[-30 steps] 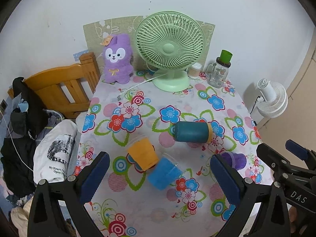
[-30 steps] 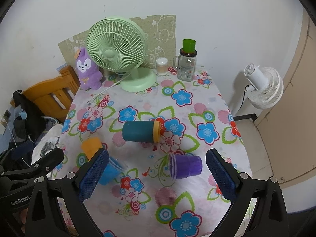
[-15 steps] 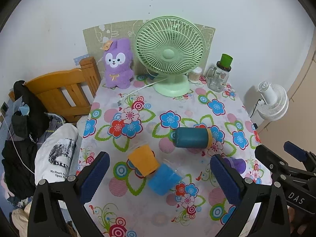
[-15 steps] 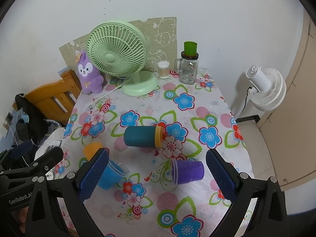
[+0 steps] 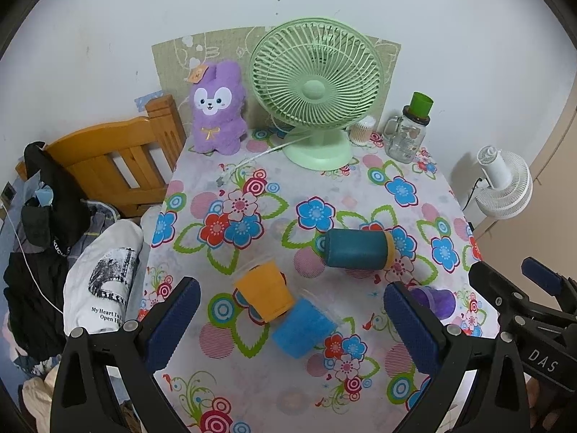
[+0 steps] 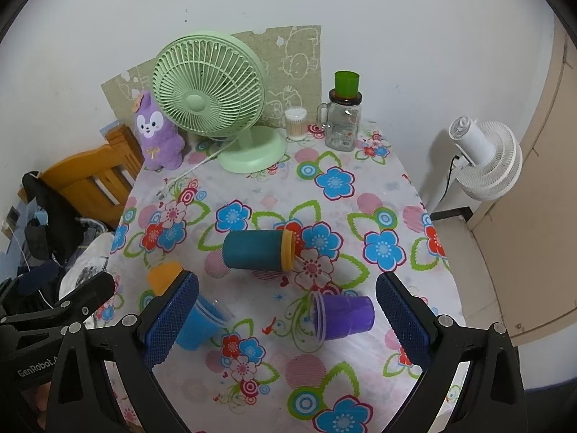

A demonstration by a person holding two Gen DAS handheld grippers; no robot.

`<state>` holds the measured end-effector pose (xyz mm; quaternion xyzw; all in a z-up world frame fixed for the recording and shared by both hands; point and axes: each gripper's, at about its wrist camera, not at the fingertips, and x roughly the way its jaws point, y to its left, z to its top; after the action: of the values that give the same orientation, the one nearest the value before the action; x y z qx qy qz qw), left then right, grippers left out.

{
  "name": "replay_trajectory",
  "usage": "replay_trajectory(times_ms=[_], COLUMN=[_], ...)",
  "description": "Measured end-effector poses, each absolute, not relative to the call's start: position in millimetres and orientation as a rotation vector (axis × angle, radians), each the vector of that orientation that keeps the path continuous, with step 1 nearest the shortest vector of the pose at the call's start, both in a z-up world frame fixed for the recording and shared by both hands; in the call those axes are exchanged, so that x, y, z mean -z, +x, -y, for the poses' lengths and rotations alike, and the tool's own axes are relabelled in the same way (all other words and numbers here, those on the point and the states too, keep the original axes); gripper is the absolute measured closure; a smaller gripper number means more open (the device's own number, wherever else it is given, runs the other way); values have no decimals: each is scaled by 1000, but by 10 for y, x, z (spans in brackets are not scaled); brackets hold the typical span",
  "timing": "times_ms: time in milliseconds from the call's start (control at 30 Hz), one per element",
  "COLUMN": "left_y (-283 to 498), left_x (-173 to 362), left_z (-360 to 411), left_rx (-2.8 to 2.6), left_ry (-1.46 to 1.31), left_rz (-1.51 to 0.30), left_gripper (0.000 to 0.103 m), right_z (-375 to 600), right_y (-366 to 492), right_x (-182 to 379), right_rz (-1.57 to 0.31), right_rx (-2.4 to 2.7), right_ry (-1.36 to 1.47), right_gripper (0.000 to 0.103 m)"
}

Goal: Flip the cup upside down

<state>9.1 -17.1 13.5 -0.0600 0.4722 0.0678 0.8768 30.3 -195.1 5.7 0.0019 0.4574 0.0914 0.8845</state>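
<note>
My left gripper (image 5: 290, 319) hangs over the near part of the table (image 5: 364, 184), its blue pads spread wide with nothing between them. My right gripper (image 6: 286, 315) is spread just as wide and also holds nothing. From the left camera I read "DAS" on the right tool's black frame. From the right camera I read "GenRobot" on the left tool. A white garment (image 5: 104, 281) off the table's left edge bears the words "My Heart Is" and "Open H", the rest cut off.

Four cups lie on their sides on the flowered cloth. The teal cup (image 6: 254, 250) with a yellow rim lies near the middle, its long axis running left to right, mouth toward the right edge. The purple cup (image 6: 344, 315) lies toward the near right, mouth facing left. The orange cup (image 5: 265, 294) and the blue cup (image 5: 303, 326) touch each other near the left edge. I cannot tell which way their mouths face.

Bare cloth stretches between the cups and the green fan (image 5: 317, 86), the plush rabbit (image 5: 216, 108) and the glass jar (image 5: 405, 137) along the far edge.
</note>
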Motion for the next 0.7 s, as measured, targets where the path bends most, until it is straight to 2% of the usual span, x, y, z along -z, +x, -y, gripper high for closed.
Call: replay_trajectory(times_ms=[700], left_y=[598], left_x=[644], left_z=[-457], left_rx=[-240], left_ry=[-235], left_rz=[-1112], left_gripper=[1], right_z=[1306], right_y=[930], right_x=[445], right_rz=[-994], right_rx=[-248], right_ry=[-32], right_gripper=[3])
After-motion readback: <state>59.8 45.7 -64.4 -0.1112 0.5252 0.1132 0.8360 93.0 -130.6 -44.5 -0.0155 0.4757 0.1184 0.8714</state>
